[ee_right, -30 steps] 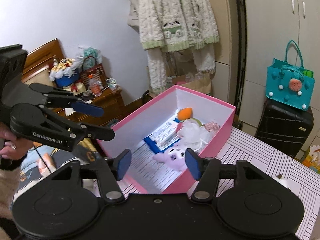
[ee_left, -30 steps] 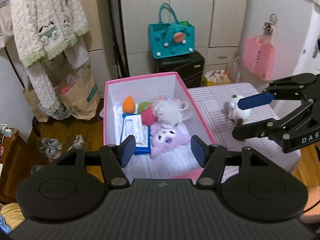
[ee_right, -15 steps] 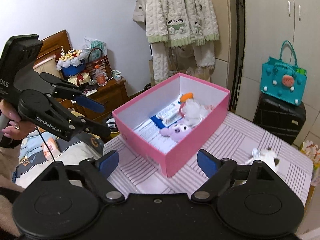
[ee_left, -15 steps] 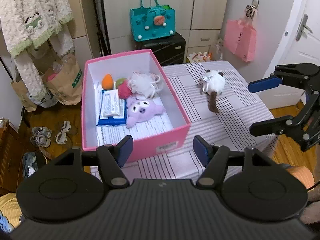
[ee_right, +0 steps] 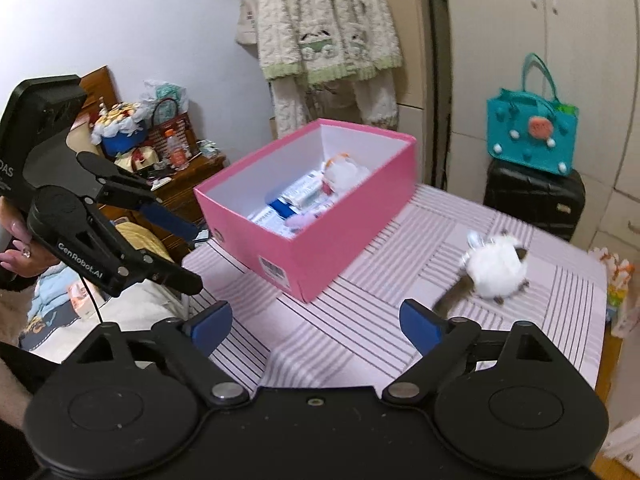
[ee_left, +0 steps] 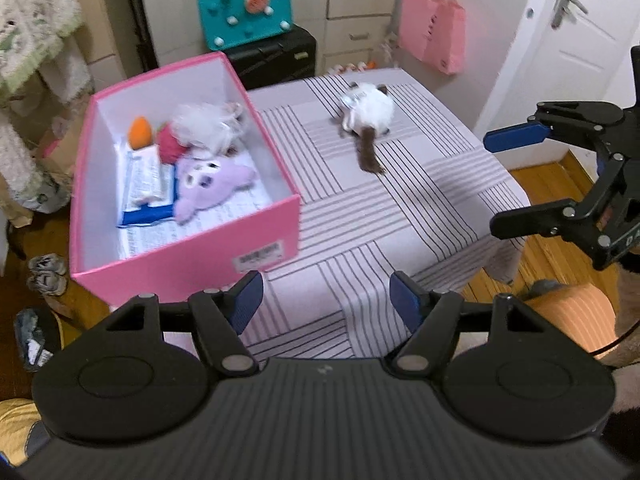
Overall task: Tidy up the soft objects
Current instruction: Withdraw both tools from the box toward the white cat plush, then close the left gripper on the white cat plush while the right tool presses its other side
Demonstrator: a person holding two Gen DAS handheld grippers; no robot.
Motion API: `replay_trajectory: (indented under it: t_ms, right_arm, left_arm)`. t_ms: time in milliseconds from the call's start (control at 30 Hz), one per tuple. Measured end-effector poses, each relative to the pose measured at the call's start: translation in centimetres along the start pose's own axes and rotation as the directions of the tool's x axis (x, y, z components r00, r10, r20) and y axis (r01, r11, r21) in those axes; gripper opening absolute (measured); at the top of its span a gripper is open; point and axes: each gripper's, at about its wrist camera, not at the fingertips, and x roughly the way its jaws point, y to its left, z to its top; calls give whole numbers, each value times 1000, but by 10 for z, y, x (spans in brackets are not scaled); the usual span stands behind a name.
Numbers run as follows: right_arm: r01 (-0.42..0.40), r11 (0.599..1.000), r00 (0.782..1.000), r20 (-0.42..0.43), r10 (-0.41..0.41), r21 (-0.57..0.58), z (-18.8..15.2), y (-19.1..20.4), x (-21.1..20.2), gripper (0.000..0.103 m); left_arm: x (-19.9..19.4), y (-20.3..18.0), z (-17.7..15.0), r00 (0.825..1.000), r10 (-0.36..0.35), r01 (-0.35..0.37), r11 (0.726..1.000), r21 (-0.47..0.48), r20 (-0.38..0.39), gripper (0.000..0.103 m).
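At the far left of the left wrist view, fluffy cream clothing [ee_left: 36, 28] hangs over the floor, where a pair of small shoes [ee_left: 46, 274] sits. Next comes an open pink box [ee_left: 192, 260] at the left side of a surface covered in a pale striped cloth [ee_left: 400, 216]. Inside the box lie an orange egg-shaped sponge [ee_left: 140, 133], a red soft item [ee_left: 169, 148], a white fluffy puff [ee_left: 208, 124], a blue and white packet [ee_left: 146, 184] and a lilac plush toy [ee_left: 208, 184], all close together. Behind the box, on a black suitcase [ee_left: 276, 56], stands a teal bag [ee_left: 244, 16]. To the right of the box, well apart from it on the cloth, lies a white plush cat with a brown tail [ee_left: 368, 114], near the far edge of the surface. A pink bag [ee_left: 434, 36] hangs on the wall beyond, beside a white door [ee_left: 572, 32]. The left hand-held gripper [ee_left: 326, 300] hovers low over the near edge of the surface, its jaws apart and opening, with nothing between them. At the right, the right hand-held gripper [ee_left: 492, 184] hangs off the corner of the surface, its jaws wide apart and opening, also with nothing between them. In the right wrist view, a hand [ee_right: 16, 248] grips the handle of the left tool.
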Motion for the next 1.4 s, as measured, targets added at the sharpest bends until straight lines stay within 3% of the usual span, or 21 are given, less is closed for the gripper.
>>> replay_trajectory:
  t_ms: [267, 333, 533, 800, 933, 1100, 1233, 1400]
  right_arm:
    - [52, 998, 998, 35, -54, 46, -37, -29, 17, 93]
    - [78, 996, 995, 60, -80, 42, -44, -35, 22, 93]
    - [133, 988, 978, 149, -144, 78, -61, -61, 33, 93]
    - [187, 966, 925, 300, -233, 176, -77, -107, 50, 93]
    - [209, 959, 924, 281, -258, 194, -77, -120, 61, 93]
    - [220, 960, 946, 204, -254, 174, -67, -128, 77, 93]
    - [254, 958, 945, 175, -275, 132, -55, -132, 94, 93]
    - [261, 958, 948, 157, -278, 121, -40, -148, 111, 93]
  left_arm:
    - [39, -17, 5, 999, -41, 41, 998, 48, -11, 72]
    - [46, -20, 8, 999, -50, 50, 998, 49, 5, 79]
    - [61, -29, 20, 992, -79, 73, 996, 59, 103, 91]
    - [82, -42, 48, 960, -83, 71, 996, 52, 269, 100]
    - [99, -51, 62, 950, -89, 75, 995, 59, 300, 98]
    - [122, -57, 81, 946, -117, 110, 993, 41, 304, 97]
    - [140, -61, 96, 942, -74, 64, 997, 42, 327, 97]
    - [171, -57, 119, 959, -25, 25, 1000, 3, 282, 95]
